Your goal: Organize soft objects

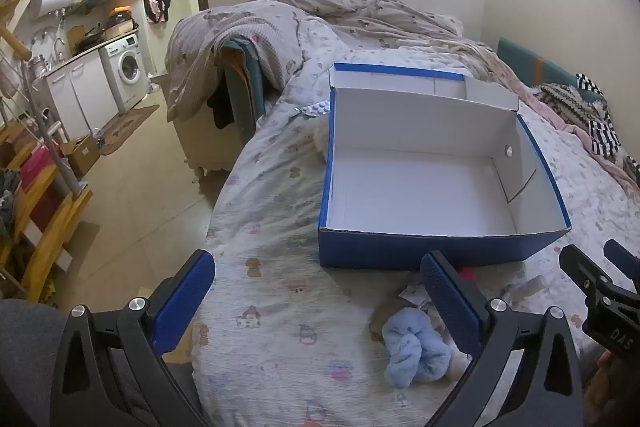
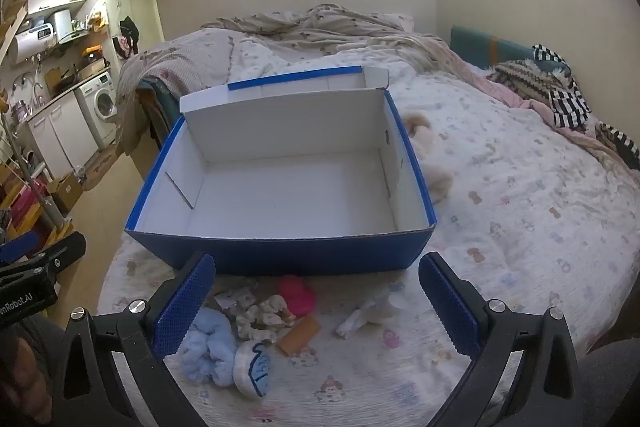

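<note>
An open blue box (image 1: 400,247) with a white inside stands empty on the bed; it also shows in the right wrist view (image 2: 288,253). In front of it lie soft things: a fluffy light blue piece (image 2: 208,347), a white pouch with blue letters (image 2: 252,367), a beige plush (image 2: 264,315), a pink plush (image 2: 296,293), an orange piece (image 2: 300,335) and a small white toy (image 2: 360,315). The blue piece (image 1: 416,347) lies by my left gripper's right finger. My left gripper (image 1: 316,301) and right gripper (image 2: 316,301) are open and empty, above the near bed edge.
A tan plush (image 2: 432,163) lies right of the box. Rumpled quilts (image 2: 320,27) and striped clothes (image 2: 568,103) lie at the back and right. The bed's left edge drops to the floor (image 1: 132,195); a kitchen counter and washing machine (image 1: 128,67) stand beyond.
</note>
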A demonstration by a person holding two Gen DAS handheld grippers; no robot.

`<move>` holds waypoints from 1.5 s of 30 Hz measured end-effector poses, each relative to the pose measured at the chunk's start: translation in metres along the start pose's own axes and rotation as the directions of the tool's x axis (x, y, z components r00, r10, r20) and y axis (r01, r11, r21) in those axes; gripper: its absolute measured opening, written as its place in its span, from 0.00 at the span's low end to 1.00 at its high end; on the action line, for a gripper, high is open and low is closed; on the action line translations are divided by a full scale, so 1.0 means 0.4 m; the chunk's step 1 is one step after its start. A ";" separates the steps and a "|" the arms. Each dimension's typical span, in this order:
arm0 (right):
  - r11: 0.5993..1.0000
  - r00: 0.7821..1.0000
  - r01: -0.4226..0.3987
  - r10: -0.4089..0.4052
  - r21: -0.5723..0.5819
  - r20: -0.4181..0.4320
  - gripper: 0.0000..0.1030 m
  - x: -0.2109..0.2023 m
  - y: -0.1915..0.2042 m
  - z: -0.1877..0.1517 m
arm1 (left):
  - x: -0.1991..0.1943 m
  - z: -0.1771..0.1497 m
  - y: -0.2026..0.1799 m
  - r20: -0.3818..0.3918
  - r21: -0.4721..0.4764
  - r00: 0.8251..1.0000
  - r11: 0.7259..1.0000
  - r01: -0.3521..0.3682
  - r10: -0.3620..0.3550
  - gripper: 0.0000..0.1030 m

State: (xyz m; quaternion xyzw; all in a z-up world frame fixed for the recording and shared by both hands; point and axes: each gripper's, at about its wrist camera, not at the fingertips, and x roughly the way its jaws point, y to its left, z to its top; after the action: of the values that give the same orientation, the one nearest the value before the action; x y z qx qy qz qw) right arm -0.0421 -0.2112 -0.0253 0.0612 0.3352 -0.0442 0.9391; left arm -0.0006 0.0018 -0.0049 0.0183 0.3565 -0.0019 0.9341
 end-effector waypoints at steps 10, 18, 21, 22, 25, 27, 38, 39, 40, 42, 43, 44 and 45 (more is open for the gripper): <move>1.000 1.000 -0.006 0.006 0.005 0.006 1.00 0.001 0.001 0.004 | -0.001 0.002 0.003 0.008 0.002 1.000 1.000 -0.012 0.012 1.00; 1.000 1.000 -0.009 0.009 0.006 0.007 1.00 -0.005 0.001 0.009 | -0.003 0.004 0.002 0.009 0.003 1.000 1.000 -0.014 0.014 1.00; 1.000 1.000 -0.010 0.010 0.008 0.009 1.00 -0.009 0.001 0.012 | -0.003 0.004 0.002 0.008 0.004 1.000 1.000 -0.014 0.014 1.00; 1.000 1.000 -0.011 0.011 0.008 0.010 1.00 -0.009 0.001 0.012 | -0.003 0.004 0.002 0.008 0.004 1.000 1.000 -0.015 0.015 1.00; 1.000 1.000 -0.009 0.009 0.008 0.008 1.00 -0.009 0.001 0.012 | -0.003 0.004 0.002 0.009 0.003 1.000 1.000 -0.015 0.015 1.00; 1.000 1.000 -0.008 0.008 0.007 0.009 1.00 -0.008 0.001 0.011 | -0.004 0.005 0.002 0.009 0.003 1.000 1.000 -0.014 0.013 1.00; 1.000 1.000 -0.008 0.008 0.007 0.011 1.00 -0.009 0.002 0.011 | -0.013 0.011 0.002 0.009 0.006 1.000 1.000 -0.012 0.012 1.00; 1.000 1.000 -0.007 0.007 0.006 0.012 1.00 -0.009 0.002 0.011 | -0.013 0.012 -0.001 0.009 0.007 1.000 1.000 -0.013 0.013 1.00; 1.000 1.000 -0.007 0.007 0.006 0.012 1.00 -0.009 0.002 0.011 | -0.014 0.013 0.000 0.009 0.006 1.000 1.000 -0.012 0.012 1.00; 1.000 1.000 -0.008 0.008 0.008 0.010 1.00 -0.009 0.002 0.012 | -0.013 0.011 -0.001 0.008 0.007 1.000 1.000 -0.012 0.012 1.00; 1.000 1.000 -0.008 0.008 0.008 0.010 1.00 -0.009 0.002 0.012 | -0.015 0.013 -0.001 0.008 0.006 1.000 1.000 -0.011 0.011 1.00; 1.000 1.000 -0.008 0.008 0.008 0.010 1.00 -0.009 0.003 0.012 | -0.015 0.013 -0.003 0.008 0.006 1.000 1.000 -0.011 0.011 1.00; 1.000 1.000 -0.008 0.008 0.008 0.010 1.00 -0.008 0.002 0.012 | -0.016 0.014 -0.004 0.008 0.006 1.000 1.000 -0.010 0.010 1.00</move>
State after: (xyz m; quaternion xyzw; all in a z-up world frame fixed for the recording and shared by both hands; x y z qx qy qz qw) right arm -0.0417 -0.2110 -0.0194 0.0661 0.3300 -0.0421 0.9407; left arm -0.0018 0.0001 0.0034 0.0229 0.3525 0.0015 0.9355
